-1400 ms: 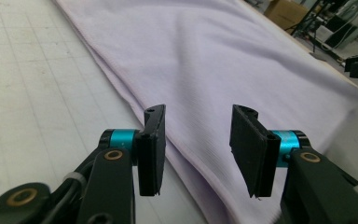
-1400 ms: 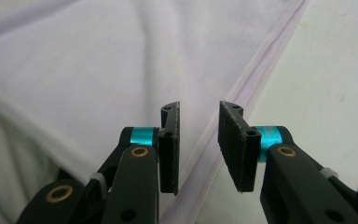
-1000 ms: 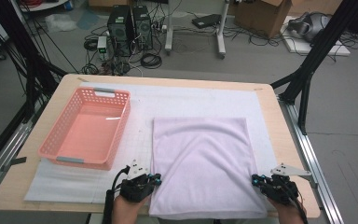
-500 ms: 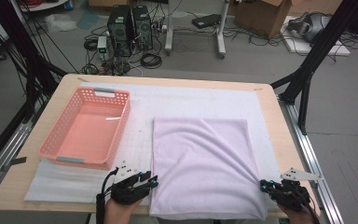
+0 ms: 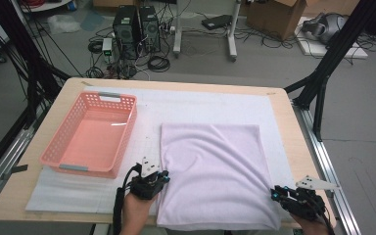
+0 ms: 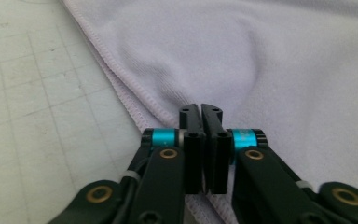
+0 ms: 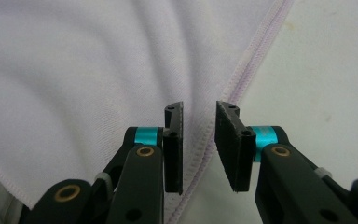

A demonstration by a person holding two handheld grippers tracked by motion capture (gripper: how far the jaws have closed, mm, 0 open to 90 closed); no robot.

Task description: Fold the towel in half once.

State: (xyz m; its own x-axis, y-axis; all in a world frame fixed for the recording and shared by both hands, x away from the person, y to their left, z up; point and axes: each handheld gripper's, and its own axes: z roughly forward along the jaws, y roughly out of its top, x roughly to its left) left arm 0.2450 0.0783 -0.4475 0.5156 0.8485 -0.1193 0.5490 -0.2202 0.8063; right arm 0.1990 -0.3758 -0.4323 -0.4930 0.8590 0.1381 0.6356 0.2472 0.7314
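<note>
The towel [image 5: 215, 174] lies spread on the mat [image 5: 200, 105] at the near, right-hand part of the table [image 5: 284, 112], rumpled by a few diagonal folds, its near edge at the table's front.

The left gripper [image 5: 149, 183] sits at the towel's left hem, near the front corner. In the left gripper view its jaws [image 6: 202, 140] are pressed together with hardly a slit between them, right above the stitched hem; I cannot tell whether any cloth is actually pinched, since the hem appears to run underneath the tips.

The right gripper [image 5: 293, 198] is at the towel's near right corner. Its jaws [image 7: 199, 140] stand a little apart and have just been opening; the right hem runs below the gap, and the pads do not press on it.

Judged from this, the two sides are not matched, and that is the main risk. If the left jaws closed on nothing (quite possible, as they meet so tightly), a lift would leave that corner on the mat and drag the towel askew. On the right, closing from here could catch only the thin hem, or miss it, because the edge lies flat beneath the tips. A pull with one side gripped would add wrinkles or slide the towel toward the basket [image 5: 90, 134], which stands just left of it.
</note>
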